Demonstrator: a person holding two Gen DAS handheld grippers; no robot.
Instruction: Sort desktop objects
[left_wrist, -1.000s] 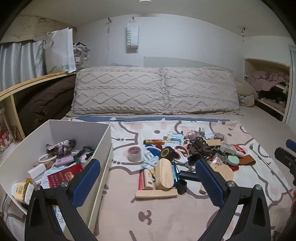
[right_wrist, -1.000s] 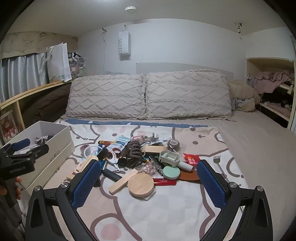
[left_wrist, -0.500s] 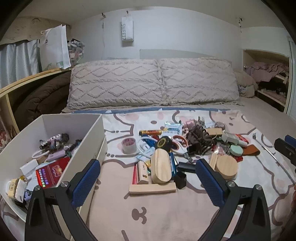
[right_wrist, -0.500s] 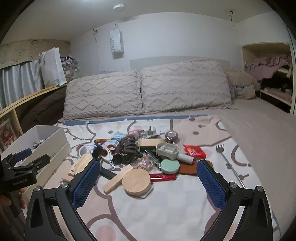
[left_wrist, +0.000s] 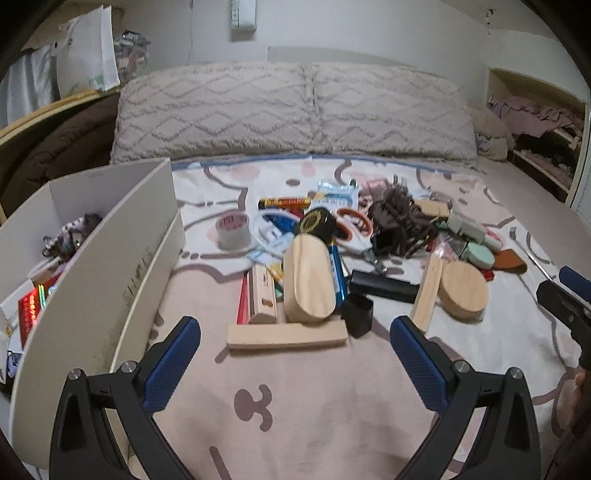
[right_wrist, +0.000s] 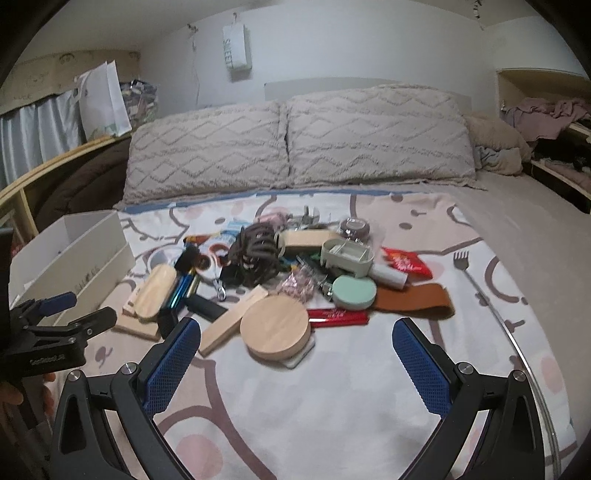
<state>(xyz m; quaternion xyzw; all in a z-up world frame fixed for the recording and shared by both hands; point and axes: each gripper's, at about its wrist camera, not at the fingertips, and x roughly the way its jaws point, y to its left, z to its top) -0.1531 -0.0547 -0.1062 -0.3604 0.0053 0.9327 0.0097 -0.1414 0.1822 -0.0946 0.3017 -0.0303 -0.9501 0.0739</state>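
Left gripper (left_wrist: 295, 354) and right gripper (right_wrist: 295, 350): jaws apart, empty. Hanging pouch (right_wrist: 237, 46), upper centre, reads "SWEET". Tape roll (left_wrist: 232, 229) lettering is illegible.

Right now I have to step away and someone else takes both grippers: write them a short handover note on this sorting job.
Left gripper: open, empty, low over the blanket in front of the pile.
Right gripper: open, empty, just short of the round wooden lid.
White box sits left of the pile and already holds some small items, a red packet among them.
Left to sort: nearly all of the pile, including the flat wooden block, oval wooden piece, tape roll, scissors, brown hair claw, green disc, red tube and fork-ended rod.
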